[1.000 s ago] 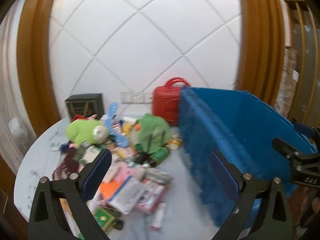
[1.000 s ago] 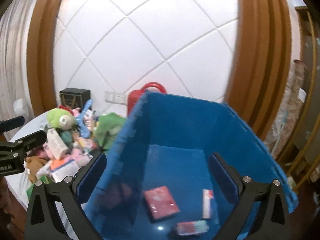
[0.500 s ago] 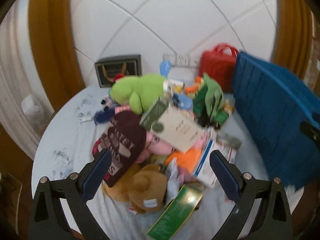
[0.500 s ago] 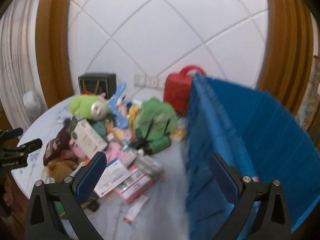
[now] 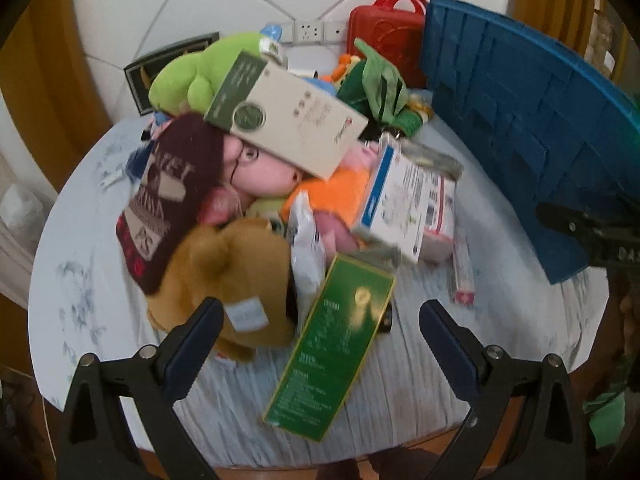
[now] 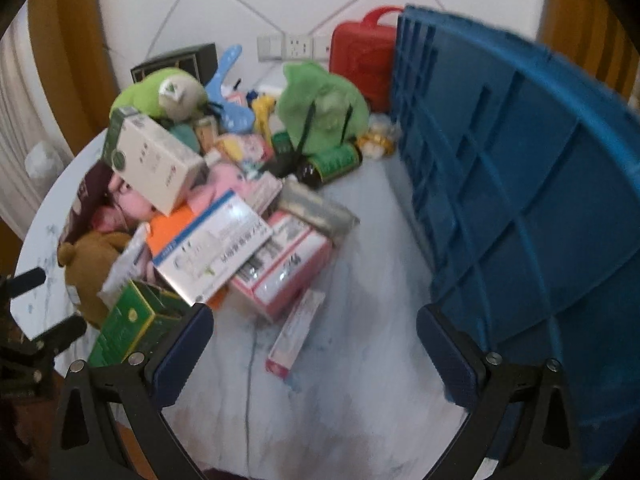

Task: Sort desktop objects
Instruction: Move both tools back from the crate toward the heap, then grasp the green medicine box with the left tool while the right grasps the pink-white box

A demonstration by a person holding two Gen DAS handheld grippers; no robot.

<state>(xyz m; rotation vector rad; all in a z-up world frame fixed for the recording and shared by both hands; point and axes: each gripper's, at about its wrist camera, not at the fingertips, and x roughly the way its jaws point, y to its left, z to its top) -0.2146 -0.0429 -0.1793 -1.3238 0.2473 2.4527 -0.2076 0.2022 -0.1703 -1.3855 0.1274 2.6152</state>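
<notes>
Both grippers hang wide apart and empty. Between the fingers of the left gripper (image 5: 320,332) lies a green carton (image 5: 334,344) near the front edge of the round worktop (image 5: 72,240); its gold print is too blurred to read. Behind it the pile hides much: a brown plush (image 5: 232,280) sits partly under a maroon knitted cap (image 5: 172,196) with broken white lettering, and a cream-and-green box (image 5: 288,116) tops the heap. The right gripper (image 6: 314,344) frames a slim pink box (image 6: 296,332) lying alone, beside the blue crate (image 6: 520,180), whose interior is hidden.
</notes>
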